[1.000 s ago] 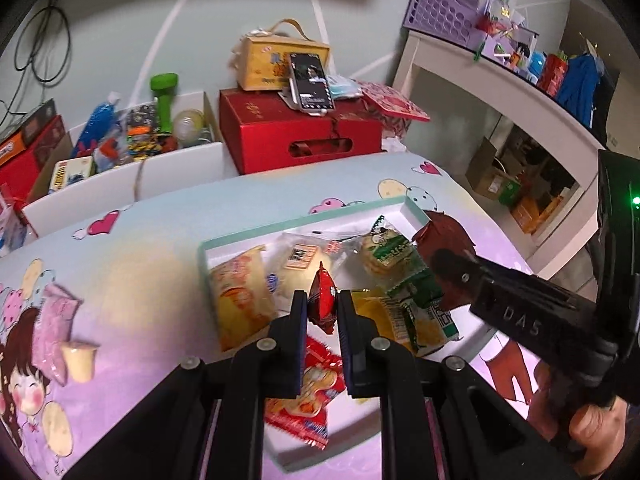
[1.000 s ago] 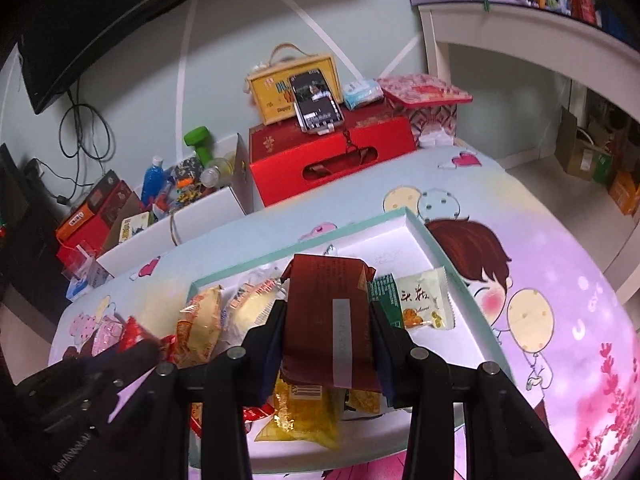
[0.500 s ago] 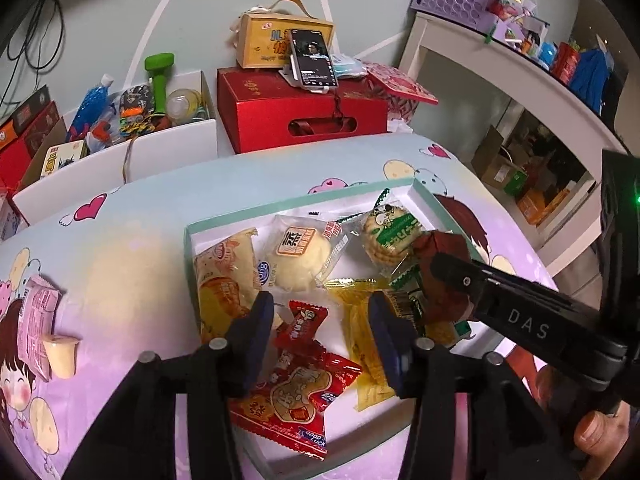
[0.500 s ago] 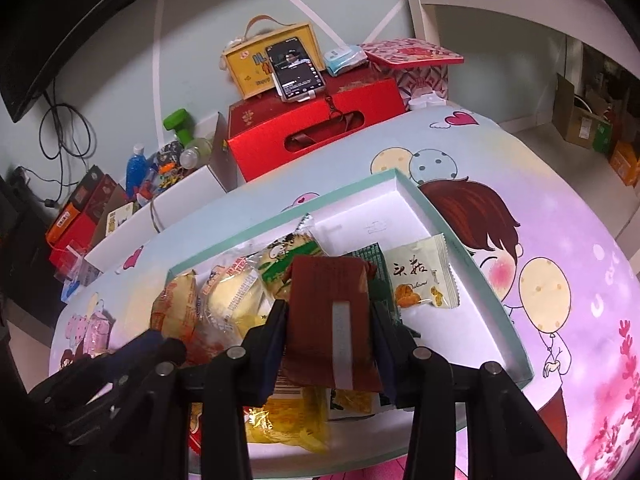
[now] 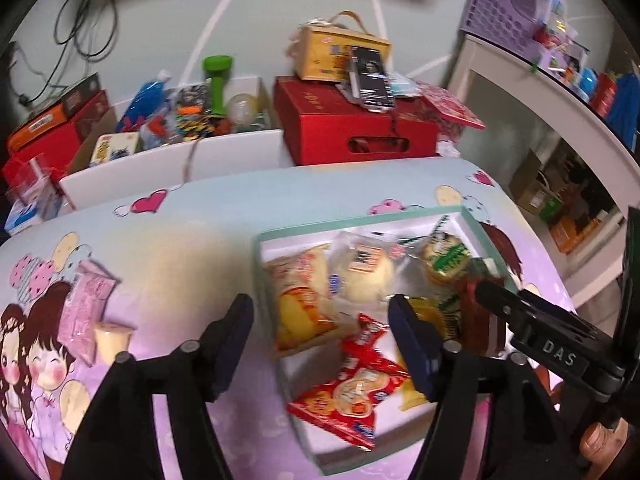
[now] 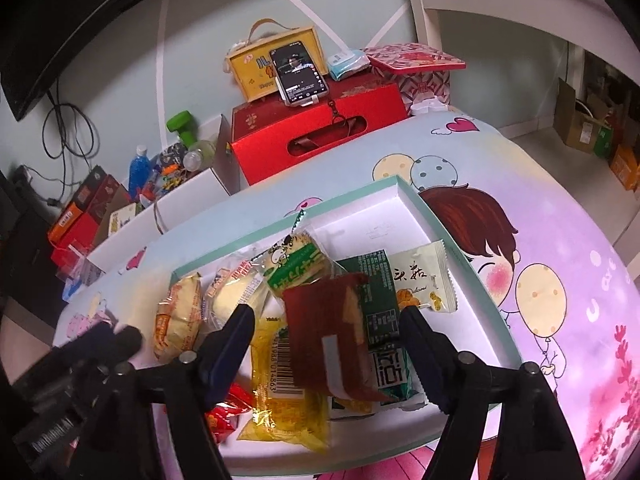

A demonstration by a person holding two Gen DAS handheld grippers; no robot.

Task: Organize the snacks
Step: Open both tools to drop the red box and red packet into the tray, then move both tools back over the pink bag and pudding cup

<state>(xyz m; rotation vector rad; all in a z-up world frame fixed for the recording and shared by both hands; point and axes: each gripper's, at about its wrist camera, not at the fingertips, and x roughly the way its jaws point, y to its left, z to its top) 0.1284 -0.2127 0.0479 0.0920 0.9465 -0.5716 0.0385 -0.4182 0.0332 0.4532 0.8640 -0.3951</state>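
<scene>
Both claws hang over the shallow white box [image 6: 404, 200] with the mint rim, which sits on the cartoon-printed surface [image 6: 560, 240]. The left claw [image 5: 320, 332] has just been opening and stands released, nothing pinched; the small red candy [image 5: 366, 338] lies between its fingers in the lower middle of the frame, atop the larger red snack packet [image 5: 348, 396]. The right claw [image 6: 326, 338] has likewise just been opening; the dark red packet [image 6: 324, 336] rests loose (pads clear of its edges) on the green packet [image 6: 380, 300] and yellow packet [image 6: 280, 400].
</scene>
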